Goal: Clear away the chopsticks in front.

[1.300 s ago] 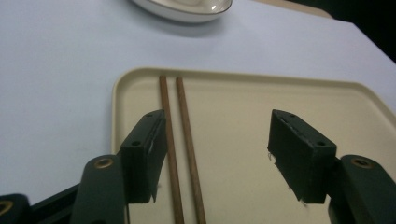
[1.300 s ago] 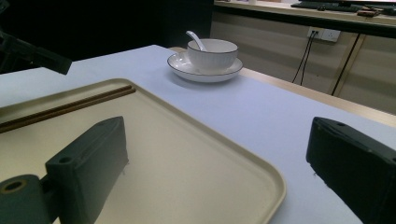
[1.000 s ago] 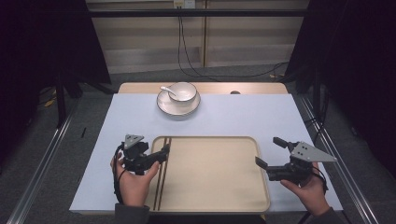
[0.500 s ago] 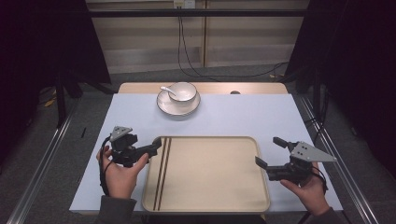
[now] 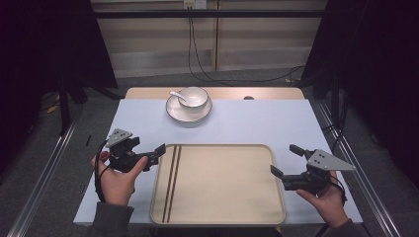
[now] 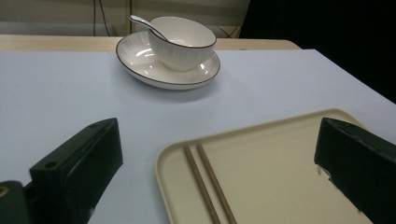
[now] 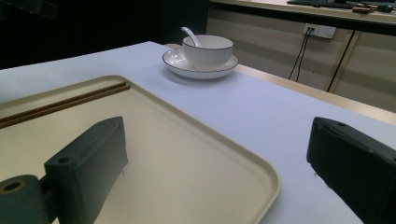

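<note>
A beige tray [image 5: 222, 182] lies at the table's near middle, with a pair of brown chopsticks [image 5: 170, 182] laid along its left side. My left gripper [image 5: 154, 155] is open just outside the tray's left rim, jaws pointing right, nothing between them. In the left gripper view the chopsticks [image 6: 205, 186] and tray corner [image 6: 280, 177] lie ahead of the gripper [image 6: 219, 140]. My right gripper [image 5: 286, 160] is open at the tray's right rim, empty. The right gripper view has the gripper [image 7: 219, 140] straddling the tray edge [image 7: 187, 154].
At the far middle a white bowl [image 5: 193, 96] with a spoon [image 5: 177, 95] stands on a white plate [image 5: 188, 112]. The pale blue table cover [image 5: 257, 123] ends at a wooden strip behind. Metal rails run along both sides of the table.
My left gripper has drawn back to the left, off the chopsticks and the tray's left edge. The chopsticks stay on the tray. The right gripper has not moved.
</note>
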A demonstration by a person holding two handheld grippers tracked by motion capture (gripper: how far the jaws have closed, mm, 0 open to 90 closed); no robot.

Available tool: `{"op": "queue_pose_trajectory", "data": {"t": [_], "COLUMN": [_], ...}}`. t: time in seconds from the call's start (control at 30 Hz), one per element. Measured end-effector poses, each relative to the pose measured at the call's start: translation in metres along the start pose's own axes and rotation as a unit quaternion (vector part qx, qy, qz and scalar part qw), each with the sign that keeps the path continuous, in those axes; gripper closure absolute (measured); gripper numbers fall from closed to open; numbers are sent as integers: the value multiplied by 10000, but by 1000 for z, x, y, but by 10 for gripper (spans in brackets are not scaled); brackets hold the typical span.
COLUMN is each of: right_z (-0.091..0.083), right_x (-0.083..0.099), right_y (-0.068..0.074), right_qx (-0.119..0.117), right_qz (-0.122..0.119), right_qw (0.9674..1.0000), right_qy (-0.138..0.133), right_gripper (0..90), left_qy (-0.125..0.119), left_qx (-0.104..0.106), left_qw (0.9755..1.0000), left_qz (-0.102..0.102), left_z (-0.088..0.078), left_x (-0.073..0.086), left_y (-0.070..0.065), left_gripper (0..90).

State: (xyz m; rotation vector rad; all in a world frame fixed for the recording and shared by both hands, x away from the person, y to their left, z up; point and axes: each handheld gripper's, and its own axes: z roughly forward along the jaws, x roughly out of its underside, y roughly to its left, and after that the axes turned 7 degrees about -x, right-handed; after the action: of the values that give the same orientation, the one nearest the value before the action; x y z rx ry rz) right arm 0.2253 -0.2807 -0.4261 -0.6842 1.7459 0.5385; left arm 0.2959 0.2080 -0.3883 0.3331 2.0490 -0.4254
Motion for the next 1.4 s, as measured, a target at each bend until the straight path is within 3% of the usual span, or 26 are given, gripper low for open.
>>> {"op": "queue_pose_trajectory", "data": {"t": [0.17,0.3,0.43,0.77,1.03,1.27,1.4], "right_z": [0,-1,-1,0,2,2,3], "right_x": [1,1,1,2,3,4,4], "right_y": [-2,-2,-2,-3,-3,-3,-3], "right_qx": [7,73,106,141,126,127,121], "right_qz": [-23,0,-23,-20,-25,-35,-43], "right_qw": [10000,10000,9999,9999,9998,9998,9998], "right_qy": [28,10,37,76,130,137,167], "right_gripper": [45,46,45,45,45,45,45], "left_qy": [7,-81,-110,-184,-238,-300,-303], "left_qx": [96,150,185,282,408,392,396], "left_qw": [9999,9999,9997,9994,9986,9988,9987], "left_qz": [109,21,129,118,246,62,64], "left_z": [-1,-3,-8,-14,-19,-24,-24], "left_x": [1,4,6,18,26,37,41], "left_y": [6,13,23,37,45,55,58], "left_gripper": [0,0,0,0,5,7,11]}}
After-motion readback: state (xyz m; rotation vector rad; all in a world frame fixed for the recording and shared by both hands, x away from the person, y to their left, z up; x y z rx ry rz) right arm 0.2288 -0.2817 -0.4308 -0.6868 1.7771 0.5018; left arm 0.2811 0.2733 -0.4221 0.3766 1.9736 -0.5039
